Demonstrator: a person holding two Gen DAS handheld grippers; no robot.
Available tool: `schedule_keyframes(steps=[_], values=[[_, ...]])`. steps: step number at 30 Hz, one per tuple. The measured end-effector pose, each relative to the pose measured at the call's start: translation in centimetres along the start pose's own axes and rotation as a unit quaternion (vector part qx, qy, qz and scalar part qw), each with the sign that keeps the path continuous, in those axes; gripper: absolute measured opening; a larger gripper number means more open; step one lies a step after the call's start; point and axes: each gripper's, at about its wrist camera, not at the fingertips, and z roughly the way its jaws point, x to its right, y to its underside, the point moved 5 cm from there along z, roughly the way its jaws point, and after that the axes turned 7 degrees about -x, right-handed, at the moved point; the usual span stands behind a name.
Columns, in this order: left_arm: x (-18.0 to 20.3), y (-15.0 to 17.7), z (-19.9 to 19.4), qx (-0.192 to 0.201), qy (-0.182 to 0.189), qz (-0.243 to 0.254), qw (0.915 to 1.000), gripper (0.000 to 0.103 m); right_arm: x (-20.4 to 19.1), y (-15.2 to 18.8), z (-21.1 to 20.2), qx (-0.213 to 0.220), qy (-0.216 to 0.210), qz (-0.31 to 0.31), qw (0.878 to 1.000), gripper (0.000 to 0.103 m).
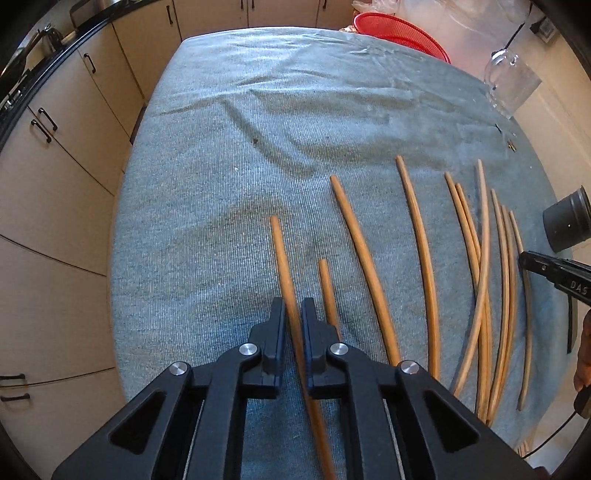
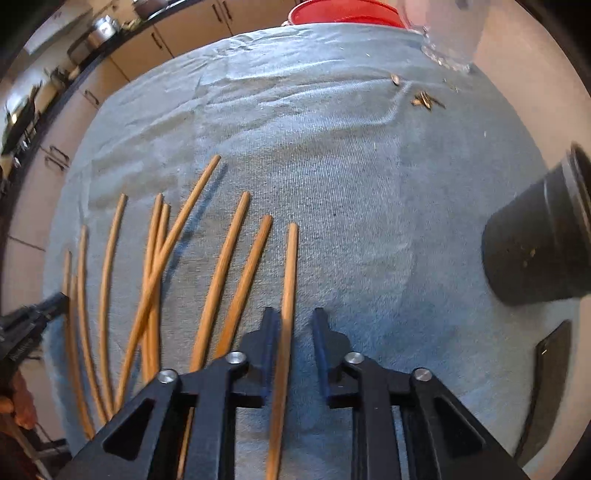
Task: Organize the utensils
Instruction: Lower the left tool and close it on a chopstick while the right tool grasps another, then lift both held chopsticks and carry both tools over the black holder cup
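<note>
Several wooden chopsticks [image 1: 424,258] lie roughly parallel on a blue-grey cloth [image 1: 221,184]. In the left wrist view my left gripper [image 1: 293,306] points down at the leftmost chopstick [image 1: 281,251], and both pads press on its shaft. In the right wrist view my right gripper [image 2: 293,314] straddles the rightmost chopstick [image 2: 290,258]. Its left finger lies against the stick, while the right finger [image 2: 321,332] stands a gap away, so the jaws are open around it. The other chopsticks [image 2: 155,277] lie to the left, some crossing.
A black cup [image 2: 535,251] lies tipped at the cloth's right edge, with a flat black object [image 2: 550,387] nearer me. A glass jar [image 1: 511,85] and a red basket [image 1: 399,33] stand at the far right. Cream cabinets [image 1: 55,184] run along the left. Crumbs [image 2: 424,99] lie near the jar.
</note>
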Motion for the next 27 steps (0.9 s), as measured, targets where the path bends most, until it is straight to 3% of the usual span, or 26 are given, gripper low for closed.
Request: schedule_keyframes(steps=[4, 8, 17, 27], values=[[-0.1, -0.2, 0.0, 0.007, 0.014, -0.007, 0.9999, 0.006, -0.4, -0.5, 0.1, -0.001, 0.015, -0.015, 1.000, 0.007], [0.0, 0.1, -1.1, 0.027, 0.041, -0.007, 0.9988, 0.006, -0.2, -0.2, -0.7, 0.011, 0.001, -0.008, 1.000, 0.007], [0.1, 0.6, -5.8, 0.085, 0.068, -0.010, 0.9940, 0.006, -0.3, 1.1, -7.4, 0.119, -0.055, 0.008, 0.991, 0.007], [0.7, 1.6, -10.2, 0.138, 0.059, -0.025, 0.9883, 0.006, 0.7, 2.8, -11.7, 0.190, -0.079, 0.014, 0.979, 0.007]])
